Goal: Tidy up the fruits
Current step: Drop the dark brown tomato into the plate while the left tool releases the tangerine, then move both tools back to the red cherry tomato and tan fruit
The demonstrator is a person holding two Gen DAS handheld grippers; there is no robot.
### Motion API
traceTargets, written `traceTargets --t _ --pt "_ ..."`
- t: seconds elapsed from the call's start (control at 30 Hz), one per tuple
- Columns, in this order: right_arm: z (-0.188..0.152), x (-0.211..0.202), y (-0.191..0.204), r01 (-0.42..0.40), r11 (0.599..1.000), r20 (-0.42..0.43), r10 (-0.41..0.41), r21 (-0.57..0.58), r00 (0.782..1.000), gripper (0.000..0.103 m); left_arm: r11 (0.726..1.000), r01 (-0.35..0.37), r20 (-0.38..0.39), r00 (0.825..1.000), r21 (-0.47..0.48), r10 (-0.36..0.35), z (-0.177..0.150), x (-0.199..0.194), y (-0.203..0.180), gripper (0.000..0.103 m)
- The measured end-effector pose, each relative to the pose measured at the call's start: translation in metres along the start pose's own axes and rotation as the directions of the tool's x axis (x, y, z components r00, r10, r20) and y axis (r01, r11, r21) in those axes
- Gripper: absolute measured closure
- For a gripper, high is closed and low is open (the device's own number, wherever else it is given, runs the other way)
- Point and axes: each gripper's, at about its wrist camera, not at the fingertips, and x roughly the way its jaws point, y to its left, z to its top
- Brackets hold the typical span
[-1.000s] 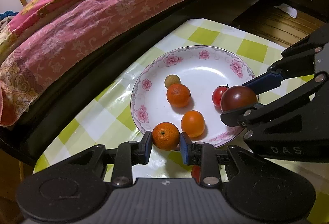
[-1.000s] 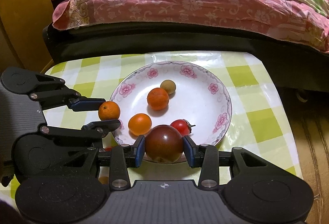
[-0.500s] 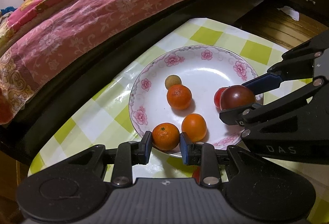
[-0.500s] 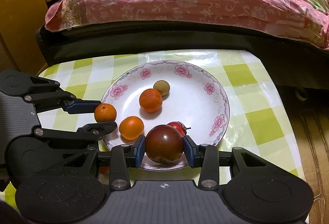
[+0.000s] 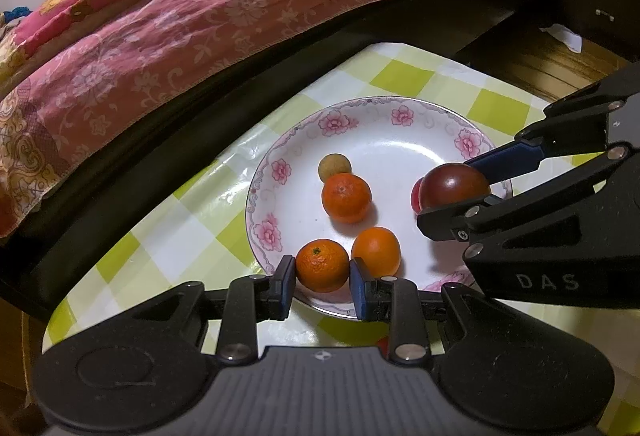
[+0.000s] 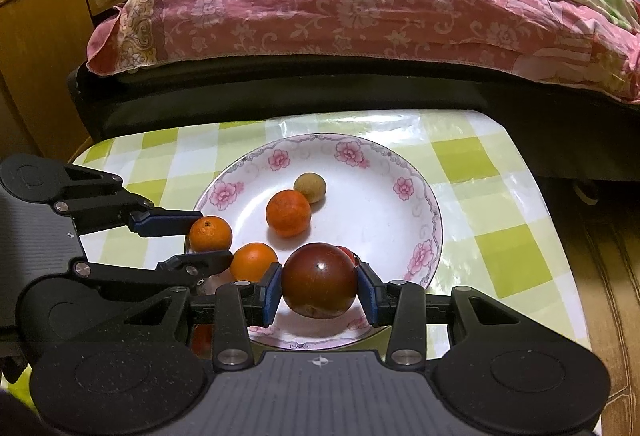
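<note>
Fruits, two in grasp. Left claw point(image 5: 322, 275) clenched on a small mandarin point(image 5: 322, 265), pads on its opposite sides, held over the near rim of the flowered plate point(image 5: 264, 232). Right claw point(image 6: 318, 290) clenched on a dark red-brown tomato point(image 6: 319, 279), also above the plate's near edge. Mandarin: light, loose skin, gives slightly; a hold across the middle suits it. Tomato: heavier by the look, smooth and glossy, likely to slip or bruise if squeezed hard; wide pad contact at its widest part is best.

Beyond, on the plate: an orange fruit point(image 5: 376, 245) just beside the held mandarin, another mandarin point(image 5: 346, 197) touching a small tan longan-like fruit point(image 5: 335, 166), a small red tomato point(image 6: 347, 253) mostly hidden behind the dark one. Plate sits on checked desk point(image 6: 496, 236). Farther: bed with pink floral quilt point(image 6: 360, 8).
</note>
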Motion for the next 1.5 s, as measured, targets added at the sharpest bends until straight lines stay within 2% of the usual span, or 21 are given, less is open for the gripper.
traceTargets --t 0.6,0.7,1.07,1.27,1.5 --pt "0.000 -0.003 -0.005 0.000 1.000 0.016 0.000 0.031 1.000 0.064 1.000 0.014 0.026 1.000 -0.022 -0.013 0.003 -0.005 0.003 0.063" --pt "0.001 -0.005 -0.004 0.001 1.000 0.035 -0.002 0.027 0.999 0.059 1.000 0.011 0.029 1.000 -0.029 -0.010 0.003 -0.007 0.004 0.063" --pt "0.005 -0.022 -0.012 0.007 0.998 0.094 -0.012 0.060 0.995 0.059 1.000 0.009 0.051 0.999 -0.029 -0.007 -0.002 -0.024 0.013 0.062" --pt "0.001 -0.036 -0.004 -0.020 0.999 0.102 0.017 0.028 0.995 0.059 1.000 0.013 0.038 0.999 -0.024 -0.013 -0.014 -0.034 0.020 0.062" --pt "-0.017 -0.050 0.018 -0.107 0.994 0.037 0.108 -0.028 0.993 0.059 1.000 0.014 0.029 0.999 0.000 -0.014 -0.032 -0.046 0.029 0.062"
